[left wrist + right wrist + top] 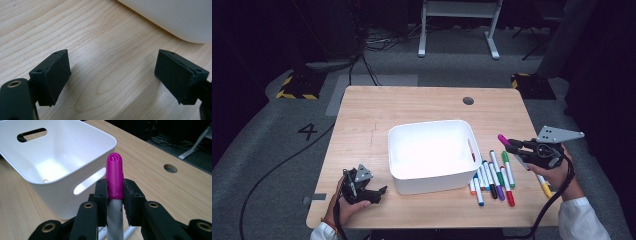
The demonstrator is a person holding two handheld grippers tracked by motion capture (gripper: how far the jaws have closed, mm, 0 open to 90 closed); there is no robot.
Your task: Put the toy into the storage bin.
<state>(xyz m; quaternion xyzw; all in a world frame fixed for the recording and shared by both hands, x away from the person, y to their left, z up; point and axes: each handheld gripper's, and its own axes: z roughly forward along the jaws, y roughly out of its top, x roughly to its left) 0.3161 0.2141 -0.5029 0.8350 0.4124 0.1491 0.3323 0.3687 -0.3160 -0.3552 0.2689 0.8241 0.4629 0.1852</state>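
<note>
A marker with a magenta cap (pixel 114 176) sits clamped between the pads of my right gripper (pixel 115 192), its cap end pointing toward the white bin (pixel 60 157). From above, that right gripper (pixel 516 145) hovers right of the bin (pixel 432 155) with the magenta marker (pixel 503 139) sticking out left. Several more markers (pixel 492 177) lie in a row on the table by the bin's right wall. My left gripper (pixel 379 192) rests near the front left table edge, and its jaws stand wide apart over bare wood (pixel 112 75).
The wooden table (pixel 377 110) has a round cable hole (pixel 468 100) at the back. A yellow-capped marker (pixel 544 187) lies under the right hand. The bin's corner (pixel 175 17) is just ahead of the left gripper. A small orange-tipped item (pixel 45 180) lies inside the bin.
</note>
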